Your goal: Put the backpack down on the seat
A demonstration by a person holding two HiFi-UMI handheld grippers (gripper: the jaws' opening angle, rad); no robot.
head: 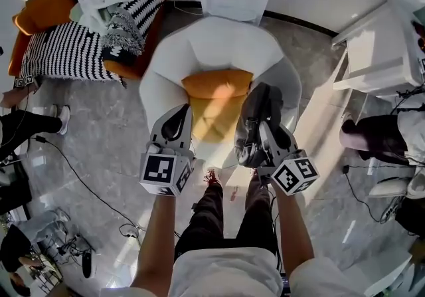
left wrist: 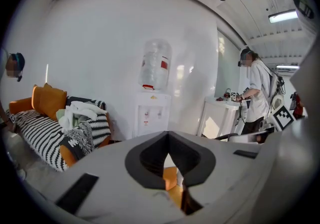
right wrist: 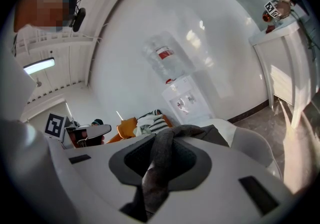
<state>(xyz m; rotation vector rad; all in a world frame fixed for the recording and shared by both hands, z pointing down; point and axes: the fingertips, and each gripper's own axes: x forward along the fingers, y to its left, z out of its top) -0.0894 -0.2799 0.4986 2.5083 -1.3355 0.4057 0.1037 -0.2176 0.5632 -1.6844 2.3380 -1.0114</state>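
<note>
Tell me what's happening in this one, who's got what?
A person stands facing a white armchair with an orange cushion on its seat. The right gripper is clamped on a strap of the grey backpack, which hangs over the right side of the seat; whether it already rests there cannot be told. The left gripper is shut and empty, held over the seat's left side.

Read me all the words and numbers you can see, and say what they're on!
No words or numbers can be read anywhere.
Water bottle: red label, too blurred.
Water dispenser: stickers, too small.
Cubes on the left gripper and right gripper: square black-and-white markers, no letters.
</note>
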